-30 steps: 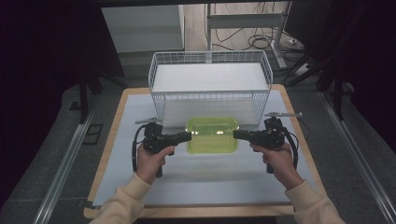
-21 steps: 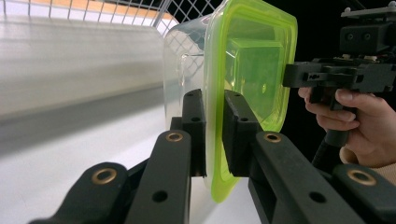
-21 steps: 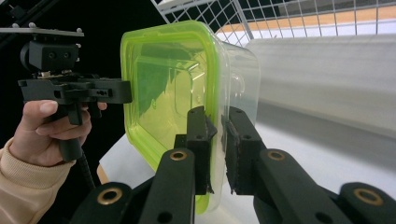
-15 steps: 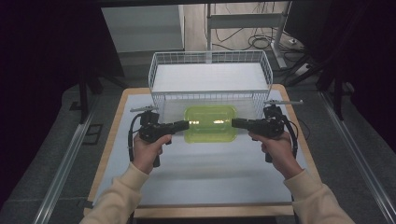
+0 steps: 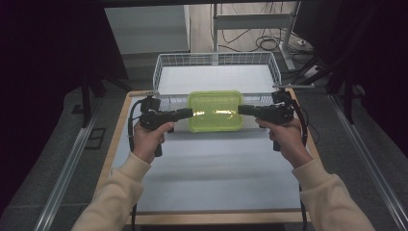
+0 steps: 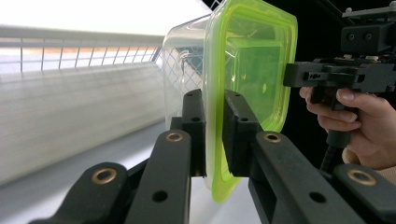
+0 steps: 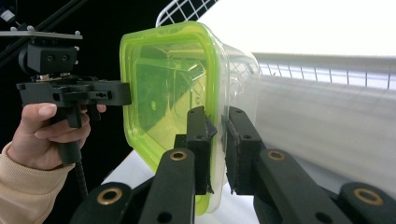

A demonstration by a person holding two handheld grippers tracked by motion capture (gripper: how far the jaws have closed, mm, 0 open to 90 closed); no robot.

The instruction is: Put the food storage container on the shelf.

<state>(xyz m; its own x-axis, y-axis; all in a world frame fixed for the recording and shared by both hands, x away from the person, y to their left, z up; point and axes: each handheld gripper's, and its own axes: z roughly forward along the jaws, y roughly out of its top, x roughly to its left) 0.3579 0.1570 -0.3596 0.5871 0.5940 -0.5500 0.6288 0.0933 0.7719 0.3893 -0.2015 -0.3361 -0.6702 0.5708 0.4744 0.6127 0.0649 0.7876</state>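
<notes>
Currently, a clear plastic rectangular container with a translucent lime-green lid (image 5: 215, 111) is held level between the two grippers, over the far part of the white-topped counter with a wooden edge (image 5: 211, 168) and right at the near wall of the white wire basket (image 5: 216, 72); whether it touches the basket cannot be told. The left gripper (image 5: 188, 113) reaches in from the left end of the container, and its black fingers (image 6: 196, 130) are closed on the lid's rim, one on each side of the rim, as the left gripper view shows. The right gripper (image 5: 242, 110) reaches in from the right end, and its black fingers (image 7: 200, 140) are likewise clamped on the lid's rim at that end. In each gripper view the lid faces sideways and the clear body extends toward the basket wall behind it. The person's left hand (image 5: 146, 139) and right hand (image 5: 288, 139) grasp the pistol-style handles, with cream sleeves (image 5: 120, 192) entering from the bottom of the high view. The basket stands at the far edge of the counter, its white floor bare. Cables (image 5: 269, 43) lie on the floor beyond the basket, near a metal frame leg.
</notes>
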